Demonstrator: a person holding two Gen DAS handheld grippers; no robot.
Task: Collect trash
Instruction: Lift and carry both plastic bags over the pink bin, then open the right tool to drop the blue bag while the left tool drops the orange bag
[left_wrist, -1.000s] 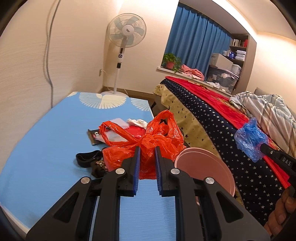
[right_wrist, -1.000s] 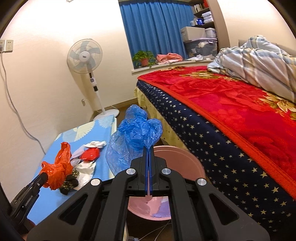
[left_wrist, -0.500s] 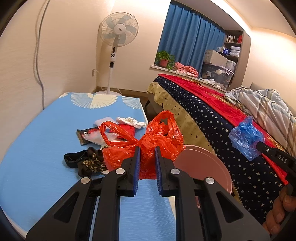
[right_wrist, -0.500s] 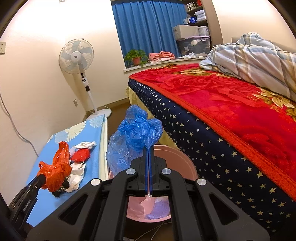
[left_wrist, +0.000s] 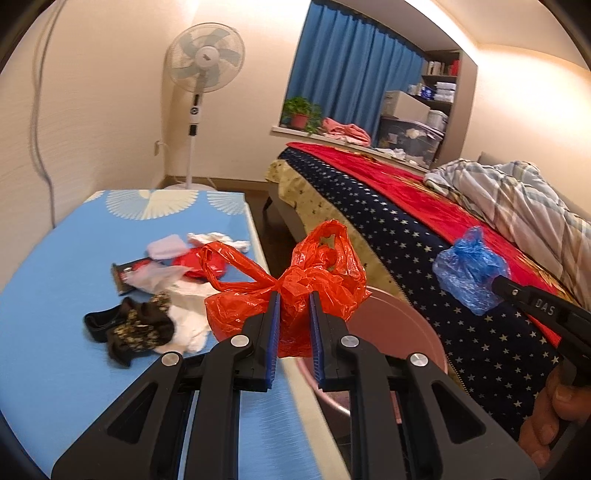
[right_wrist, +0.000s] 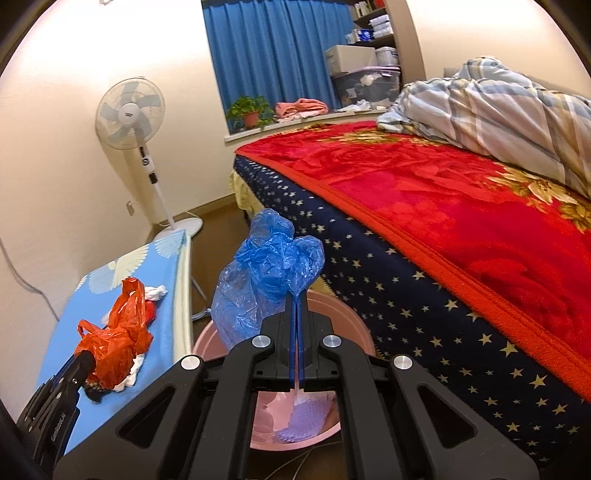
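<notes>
My left claw (left_wrist: 293, 295) is clenched on the orange plastic bag (left_wrist: 314, 273); the blue pads pinch its bunched middle w/ a narrow gap between them, and the handles stick up and out to the left. From the right wrist cam the bag (right_wrist: 118, 339) hangs at that claw's tip (right_wrist: 86, 360) over the right edge of the blue surface (left_wrist: 55, 295).

My right claw (right_wrist: 296, 299) is clenched tight on the blue plastic bag (right_wrist: 269, 273), pads pressed together on a thin fold, rest of the bag puffed up and sagging to the left. From the left cam the blue bag (left_wrist: 469, 269) sits out in front of the bed side, and I see fingers (left_wrist: 550, 417) of the person's hand on the handle at bottom right.

The pink bin (right_wrist: 354, 325) stands on the floor between the surface and the bed (right_wrist: 424, 295), right below the blue bag; some pink and pale purple stuff lies inside, can't tell what.

More trash lies on the surface near its right edge, approx. mid-length: white crumpled paper (left_wrist: 188, 325), a dark patterned bit (left_wrist: 140, 328), a red wrapper (left_wrist: 192, 264), a white wad (left_wrist: 218, 238) further back.

A standing fan (left_wrist: 203, 59) is by the far wall, blue curtain (left_wrist: 347, 85) behind the bed.
</notes>
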